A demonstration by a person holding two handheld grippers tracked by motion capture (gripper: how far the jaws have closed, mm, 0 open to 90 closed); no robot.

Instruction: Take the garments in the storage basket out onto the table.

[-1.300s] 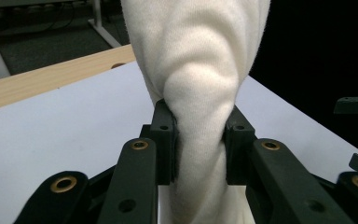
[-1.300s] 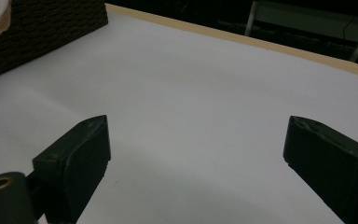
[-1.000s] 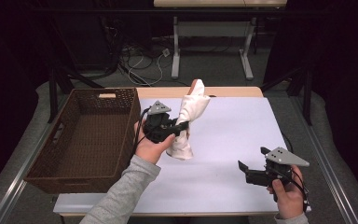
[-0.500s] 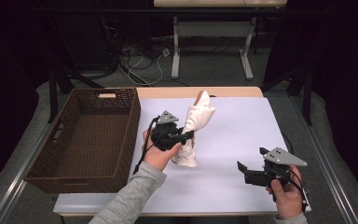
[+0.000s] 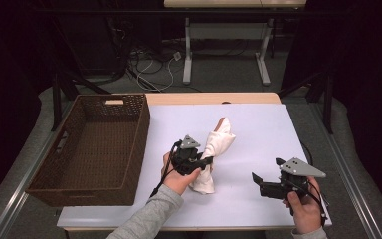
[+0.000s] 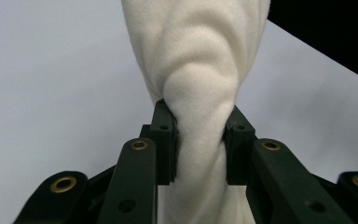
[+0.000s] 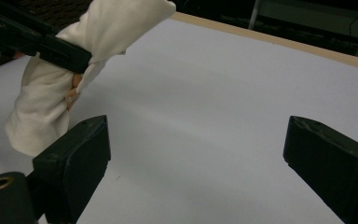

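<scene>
Now lower, left gripper [image 5: 205, 160] still clamped on white cloth [image 5: 217, 144]; right gripper [image 5: 257, 183] agape.

This looks like a lab or test room. Black curtains [image 5: 25, 74] hang at both sides, loose cables [image 5: 151, 62] lie on the grey floor at upper centre, and a desk frame [image 5: 226, 45] stands behind the table [image 5: 258, 124].

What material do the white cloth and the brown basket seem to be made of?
Cloth: probably soft matte knit cotton or fleece; it bunches into rounded folds between the left gripper jaws. Basket: seemingly woven wicker or rattan, dark brown; the walls show a fine weave.
</scene>
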